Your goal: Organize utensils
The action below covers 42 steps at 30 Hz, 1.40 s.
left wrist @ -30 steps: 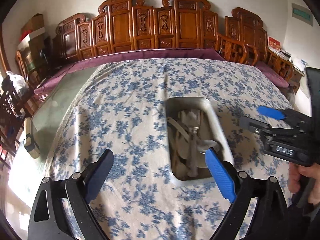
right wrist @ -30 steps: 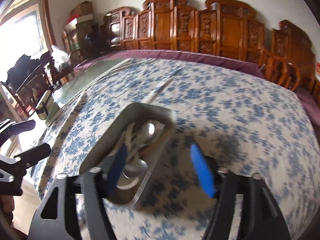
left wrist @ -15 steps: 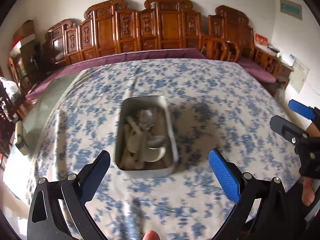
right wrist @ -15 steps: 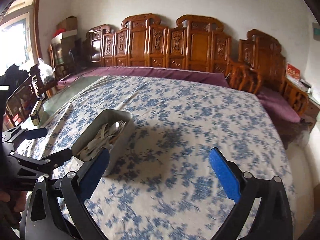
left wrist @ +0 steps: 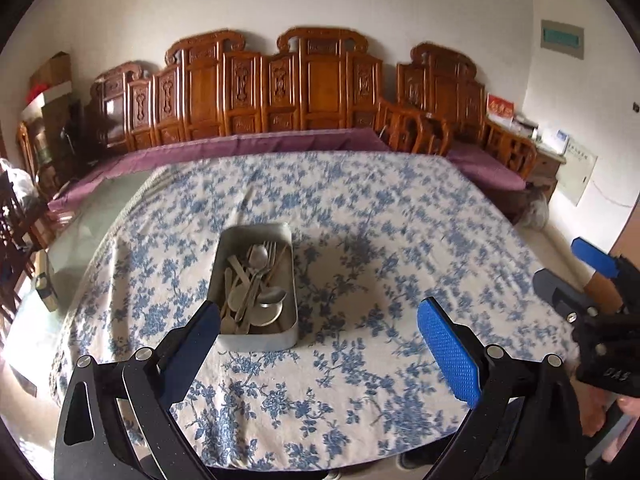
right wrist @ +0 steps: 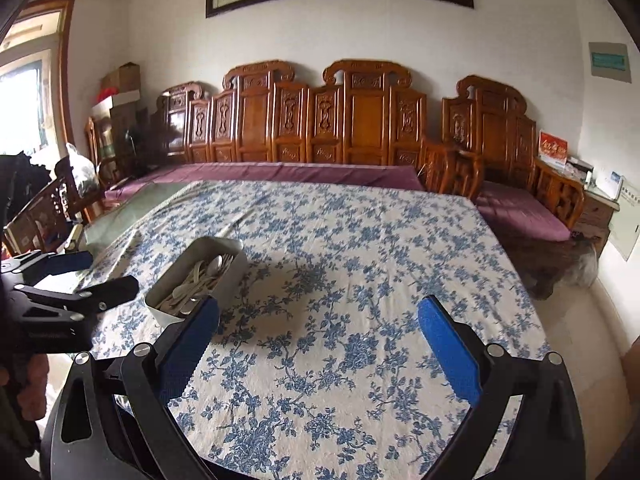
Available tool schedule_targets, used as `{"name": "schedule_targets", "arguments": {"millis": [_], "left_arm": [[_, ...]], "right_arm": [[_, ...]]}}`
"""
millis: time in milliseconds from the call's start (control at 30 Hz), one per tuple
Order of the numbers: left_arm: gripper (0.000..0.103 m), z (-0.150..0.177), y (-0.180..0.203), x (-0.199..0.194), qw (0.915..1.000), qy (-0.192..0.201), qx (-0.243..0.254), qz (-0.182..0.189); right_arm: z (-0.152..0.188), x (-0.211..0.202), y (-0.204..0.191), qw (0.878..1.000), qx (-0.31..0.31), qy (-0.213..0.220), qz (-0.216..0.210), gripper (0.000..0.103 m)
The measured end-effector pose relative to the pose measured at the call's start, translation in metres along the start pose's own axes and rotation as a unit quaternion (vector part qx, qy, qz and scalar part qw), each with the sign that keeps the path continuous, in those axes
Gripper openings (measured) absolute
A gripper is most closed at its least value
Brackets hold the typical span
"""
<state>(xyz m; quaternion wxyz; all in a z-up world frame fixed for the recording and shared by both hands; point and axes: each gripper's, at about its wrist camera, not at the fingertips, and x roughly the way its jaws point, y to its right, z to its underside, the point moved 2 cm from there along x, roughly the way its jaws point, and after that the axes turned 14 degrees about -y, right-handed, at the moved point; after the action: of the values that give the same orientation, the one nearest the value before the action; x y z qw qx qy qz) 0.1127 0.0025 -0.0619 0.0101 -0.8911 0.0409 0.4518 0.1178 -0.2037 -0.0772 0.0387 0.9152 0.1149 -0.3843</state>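
Metal tray [left wrist: 256,338] sat left of centre on the floral-clothed tabletop [left wrist: 380,216], loaded with spoons and forks [left wrist: 256,284]. Left gripper [left wrist: 324,344] fingers were spread wide, holding nothing, near the tray's near end. Right gripper [right wrist: 320,340] was likewise wide open and empty, tray [right wrist: 230,276] far-left of it.

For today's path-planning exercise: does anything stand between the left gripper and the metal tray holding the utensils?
Nothing visible does. The left gripper, jaws wide open, hangs above the near table edge, and only bare floral tablecloth lies between it and the metal tray. The utensils lie loose inside, uncovered. The right gripper is off to the side.
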Motion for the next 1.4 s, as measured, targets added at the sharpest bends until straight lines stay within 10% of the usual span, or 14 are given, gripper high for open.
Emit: {"name": "schedule_targets", "arguments": {"millis": [533,1400], "left_arm": [[0.095,0.008,0.016,-0.096,0.9963,0.085,0.001,-0.01],[0.095,0.01,0.015,-0.099,0.9954,0.094,-0.005,-0.021]], "right_arm": [[0.001,-0.094,0.001,0.995,0.024,0.095,0.002,0.1],[0.002,-0.094,0.001,0.995,0.028,0.092,0.002,0.1]]}}
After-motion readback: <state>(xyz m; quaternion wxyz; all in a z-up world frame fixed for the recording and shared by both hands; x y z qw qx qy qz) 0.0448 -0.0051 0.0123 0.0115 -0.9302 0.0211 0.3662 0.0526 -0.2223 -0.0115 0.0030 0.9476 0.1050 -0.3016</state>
